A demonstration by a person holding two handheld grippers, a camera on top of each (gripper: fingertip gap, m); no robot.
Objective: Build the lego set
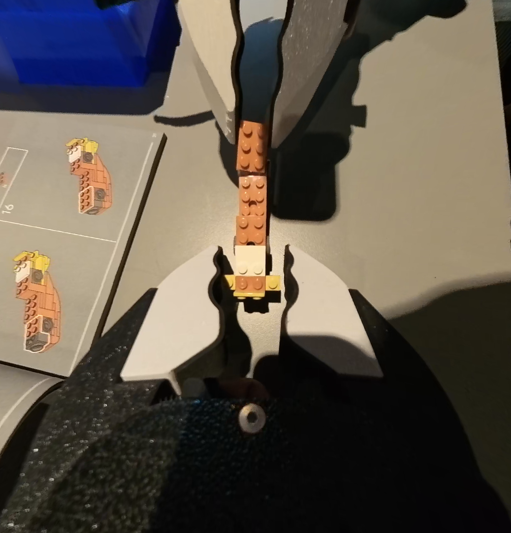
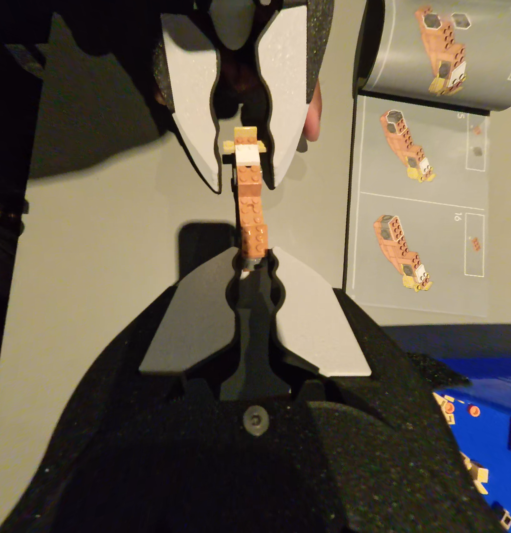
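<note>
A long Lego model (image 1: 252, 196) of orange-brown bricks has a white brick and yellow plates at one end. It hangs level above the grey table (image 1: 392, 202). My right gripper (image 2: 254, 252) is shut on the model's orange end (image 2: 254, 242); it enters the left wrist view (image 1: 251, 138) from the top. My left gripper (image 1: 252, 252) is open, its fingers on either side of the white and yellow end (image 1: 252, 284) with small gaps. It shows at the top of the right wrist view (image 2: 245, 186), around the same end of the model (image 2: 250, 207).
An open instruction booklet (image 1: 75, 230) lies flat on the table beside the model, also in the right wrist view (image 2: 421, 202). A blue bin (image 2: 479, 432) with several loose bricks stands beyond it (image 1: 75, 43). A person's finger (image 2: 313, 121) shows behind the left gripper. One gripper's finger ends stand about 6 cm off the other's.
</note>
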